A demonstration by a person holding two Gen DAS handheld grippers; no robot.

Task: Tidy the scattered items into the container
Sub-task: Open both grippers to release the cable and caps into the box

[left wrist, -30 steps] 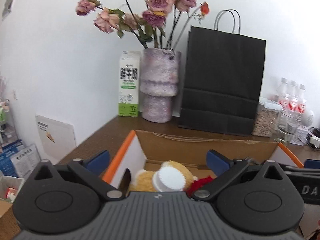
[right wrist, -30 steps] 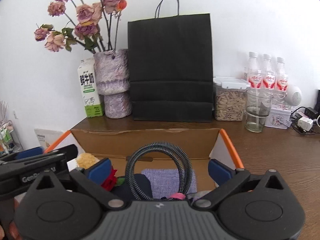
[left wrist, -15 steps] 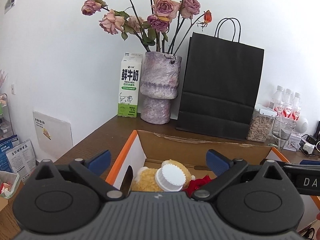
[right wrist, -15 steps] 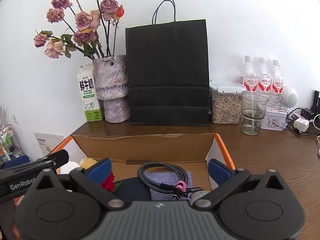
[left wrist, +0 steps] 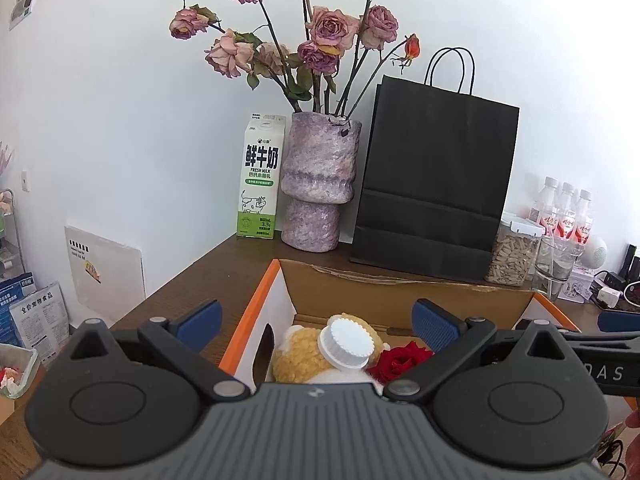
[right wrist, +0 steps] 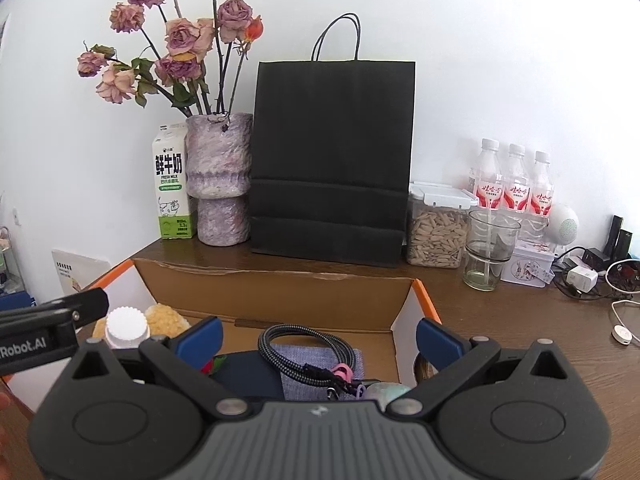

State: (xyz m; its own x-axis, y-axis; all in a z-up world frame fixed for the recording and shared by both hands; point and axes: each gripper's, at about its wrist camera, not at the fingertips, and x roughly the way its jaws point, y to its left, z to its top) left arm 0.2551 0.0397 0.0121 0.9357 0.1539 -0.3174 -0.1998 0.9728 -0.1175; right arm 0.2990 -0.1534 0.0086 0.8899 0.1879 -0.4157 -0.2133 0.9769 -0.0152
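Note:
An open cardboard box (left wrist: 400,296) (right wrist: 280,288) with orange-edged flaps stands on the wooden table. Inside it lie a yellow plush toy (left wrist: 300,356) (right wrist: 166,318), a bottle with a white ribbed cap (left wrist: 347,344) (right wrist: 126,325), a red rose (left wrist: 402,362), a coiled braided cable (right wrist: 308,350) and a grey-purple cloth pouch (right wrist: 320,364). My left gripper (left wrist: 318,318) hangs open above the box's left end, nothing between its fingers. Over the box's right half, my right gripper (right wrist: 318,336) is open too, empty, with the cable below it.
Along the wall stand a milk carton (left wrist: 259,184), a vase of dried roses (left wrist: 316,184), a black paper bag (right wrist: 330,160), a jar of seeds (right wrist: 438,228), a glass (right wrist: 490,250), three water bottles (right wrist: 516,184) and chargers with cables (right wrist: 592,276).
The cable has dropped from in front of the right gripper and now lies coiled in the box. Both grippers have risen and drawn back a little from the box.

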